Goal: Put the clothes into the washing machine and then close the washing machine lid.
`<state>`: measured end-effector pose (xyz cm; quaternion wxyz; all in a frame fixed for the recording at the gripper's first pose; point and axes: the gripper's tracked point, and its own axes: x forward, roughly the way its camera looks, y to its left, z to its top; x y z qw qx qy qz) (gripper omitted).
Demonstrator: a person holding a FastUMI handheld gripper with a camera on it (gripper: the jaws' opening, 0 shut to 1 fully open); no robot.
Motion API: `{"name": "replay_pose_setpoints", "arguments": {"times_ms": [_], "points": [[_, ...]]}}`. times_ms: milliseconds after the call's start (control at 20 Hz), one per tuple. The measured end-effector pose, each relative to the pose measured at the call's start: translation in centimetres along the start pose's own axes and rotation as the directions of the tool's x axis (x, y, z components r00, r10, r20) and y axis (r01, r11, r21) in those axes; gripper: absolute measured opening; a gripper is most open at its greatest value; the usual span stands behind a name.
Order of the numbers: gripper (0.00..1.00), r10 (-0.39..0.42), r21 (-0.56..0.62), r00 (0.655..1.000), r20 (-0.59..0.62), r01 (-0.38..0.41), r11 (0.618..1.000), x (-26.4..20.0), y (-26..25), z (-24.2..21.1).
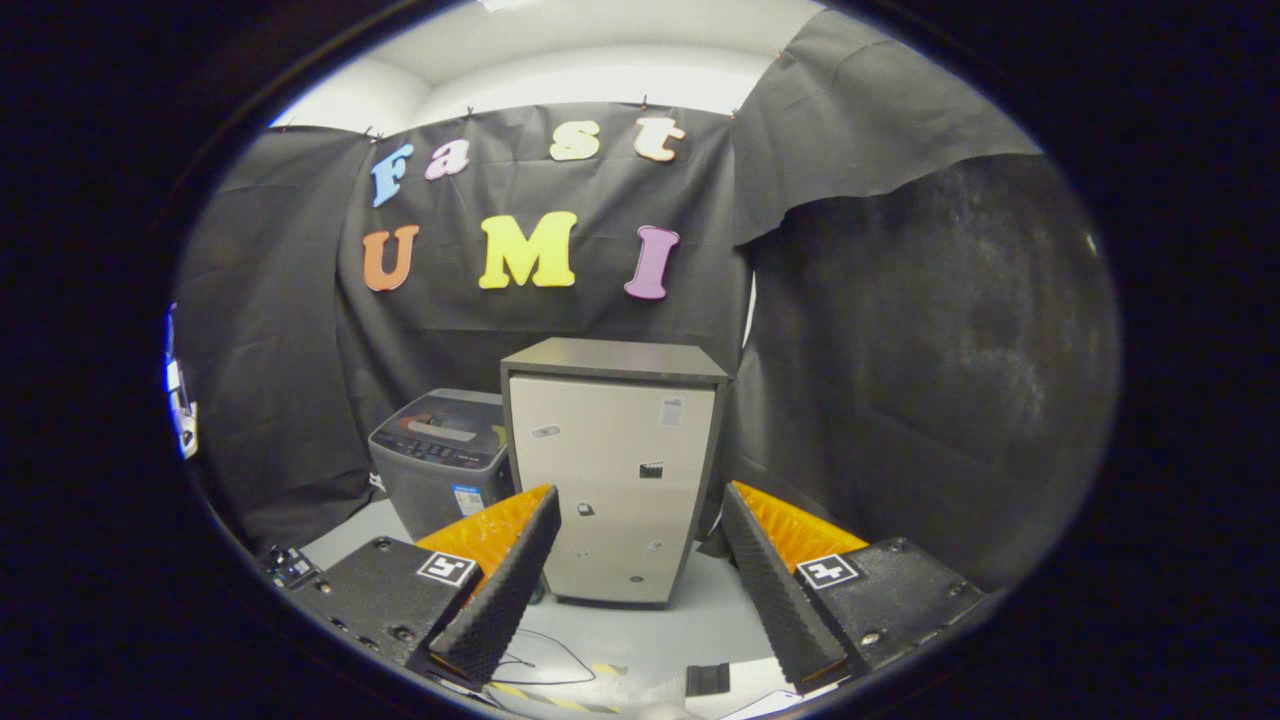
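Observation:
A small grey top-loading washing machine [443, 455] stands on the floor beyond my left finger, its lid down and flat. My gripper [635, 570] is open, held well back from it, with nothing between the fingers. The machine sits to the left of a tall cabinet that stands straight ahead between the fingers. I see no clothes from here.
A tall beige cabinet [612, 480] with a dark top stands beside the washing machine, close to the black cloth wall. A thin black cable [545, 660] and a small black block [707, 679] lie on the pale floor [700, 620] just ahead of the fingers.

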<state>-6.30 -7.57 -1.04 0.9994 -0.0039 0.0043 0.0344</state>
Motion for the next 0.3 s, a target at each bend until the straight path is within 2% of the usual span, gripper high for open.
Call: {"name": "replay_pose_setpoints", "arguments": {"times_ms": [300], "points": [[1.0, -0.002, -0.003, 1.0, -0.002, 0.002, 1.0, -0.06, -0.14, 0.3]]}}
